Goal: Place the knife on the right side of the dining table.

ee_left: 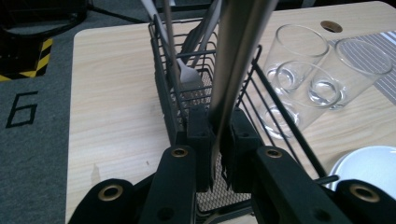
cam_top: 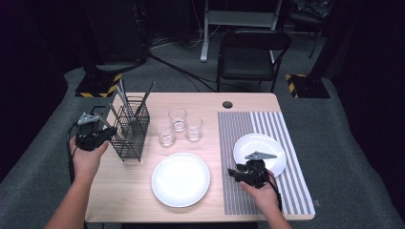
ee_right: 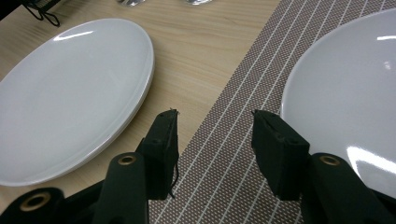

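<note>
Utensil [ee_left: 233, 70]: in the left gripper view, a flat metal handle is being pinched between the closed jaws of the left gripper [ee_left: 215, 140], its upper end leaning over the wire caddy [ee_left: 163, 79]; I cannot tell whether it is a knife or a fork.
Caddy contents: a pale fork [ee_left: 187, 77] and further handles are standing inside, tilted against the wires.
Risk, left gripper view: the held piece is crossing the caddy's rim, so, as I judge it, a sideways pull could be snagging the wires and tipping the caddy toward the glasses [ee_left: 308, 79] just beside it.
Glasses: three, upright, looking empty, bunched together and touching.
High view, position: the caddy [cam_top: 130, 131] is standing near the surface's left edge, with the left gripper [cam_top: 107, 131] against its left side.
High view, plates: large plate [cam_top: 181, 179] near the front edge, small plate [cam_top: 260, 153] on the striped mat [cam_top: 239, 143]; both are lying bare.
Right gripper view, state: the right gripper [ee_right: 215, 140] is hovering with jaws apart, holding nothing, over the mat's edge between the two plates.
Risk, right gripper view: the small plate's rim is sitting just beside one jaw, so a careless drop could be knocking it.
</note>
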A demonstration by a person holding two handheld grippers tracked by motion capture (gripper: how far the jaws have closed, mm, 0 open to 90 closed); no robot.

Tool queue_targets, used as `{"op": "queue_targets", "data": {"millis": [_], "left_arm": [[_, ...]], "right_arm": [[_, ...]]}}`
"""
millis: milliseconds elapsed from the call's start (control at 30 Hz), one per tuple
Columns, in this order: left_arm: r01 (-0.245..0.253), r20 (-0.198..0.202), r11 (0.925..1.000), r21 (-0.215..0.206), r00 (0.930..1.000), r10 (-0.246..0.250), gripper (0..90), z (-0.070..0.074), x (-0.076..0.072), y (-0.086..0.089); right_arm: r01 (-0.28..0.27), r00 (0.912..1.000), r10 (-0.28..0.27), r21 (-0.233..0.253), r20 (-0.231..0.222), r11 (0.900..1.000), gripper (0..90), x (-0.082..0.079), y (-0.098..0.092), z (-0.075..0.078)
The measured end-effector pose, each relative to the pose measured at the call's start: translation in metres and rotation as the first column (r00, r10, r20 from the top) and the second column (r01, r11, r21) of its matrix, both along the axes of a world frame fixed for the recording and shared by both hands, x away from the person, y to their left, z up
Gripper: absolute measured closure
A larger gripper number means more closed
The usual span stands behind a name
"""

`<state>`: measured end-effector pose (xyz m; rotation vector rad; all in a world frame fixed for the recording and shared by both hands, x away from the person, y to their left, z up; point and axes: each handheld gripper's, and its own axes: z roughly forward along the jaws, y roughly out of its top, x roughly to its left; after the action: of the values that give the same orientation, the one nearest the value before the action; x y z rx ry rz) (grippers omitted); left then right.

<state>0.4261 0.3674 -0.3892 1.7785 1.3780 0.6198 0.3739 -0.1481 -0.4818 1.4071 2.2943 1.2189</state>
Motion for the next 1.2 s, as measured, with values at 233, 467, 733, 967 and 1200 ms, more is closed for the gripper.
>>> {"op": "queue_targets", "data": {"millis": [233,467,733,967,1200], "left_arm": [[0.033,-0.003,0.9994,0.008,0.9995,-0.033,82.3,0.009,0.004,-0.008],[0.047,-0.028,0.9988,0.014,0.9986,-0.046,82.3,0.012,0.007,-0.012],[0.058,-0.036,0.9981,0.021,0.9977,-0.057,82.3,0.017,0.008,-0.013],[0.077,-0.035,0.9966,0.032,0.9965,-0.076,82.3,0.033,0.007,-0.013],[0.094,-0.027,0.9945,0.046,0.9953,-0.093,82.3,0.051,0.005,-0.012]], "right_arm": [[0.002,1.0,-0.002,0.003,-0.001,1.0,50.7,0.0,0.0,0.0],[0.004,1.0,-0.004,0.005,-0.001,1.0,50.7,0.0,-0.001,0.0],[0.005,1.0,-0.005,0.005,-0.002,1.0,50.7,0.0,-0.001,0.0],[0.007,1.0,-0.007,0.006,0.001,1.0,50.7,0.0,-0.001,0.0],[0.004,1.0,-0.004,0.008,0.001,1.0,50.7,0.0,-0.002,0.001]]}}
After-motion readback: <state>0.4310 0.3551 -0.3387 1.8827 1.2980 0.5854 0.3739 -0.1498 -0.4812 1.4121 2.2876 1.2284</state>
